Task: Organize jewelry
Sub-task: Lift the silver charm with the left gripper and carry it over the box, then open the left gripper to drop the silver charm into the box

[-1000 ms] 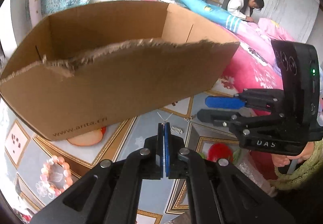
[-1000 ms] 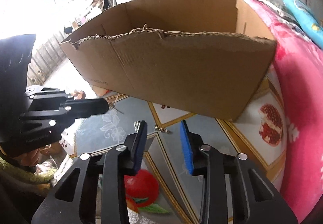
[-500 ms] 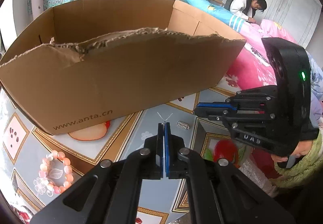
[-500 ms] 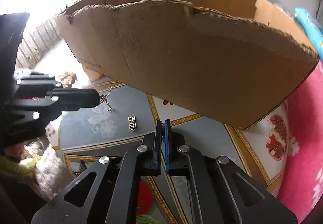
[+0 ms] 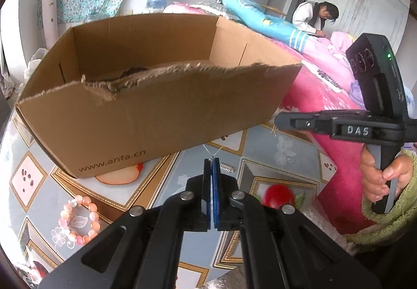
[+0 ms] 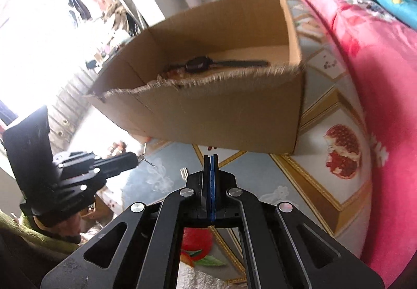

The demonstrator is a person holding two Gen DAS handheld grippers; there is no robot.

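Left wrist view: the left gripper [image 5: 211, 160] is pinched on a thin chain [image 5: 213, 151] just before the box [image 5: 156, 117]; a clip [image 5: 226, 167] and a bead bracelet [image 5: 78, 221] lie on the worktop [image 5: 260, 143].

Right wrist view: the right gripper [image 6: 211, 157] is closed, its grasp unclear; a watch [image 6: 200, 64] lies inside the box [image 6: 221, 112].

Right gripper [image 6: 210, 158] pinched closed in front of the cardboard box [image 6: 221, 112], black watch [image 6: 198, 64] inside, left gripper [image 6: 134, 160] dangling a chain [image 6: 148, 162].
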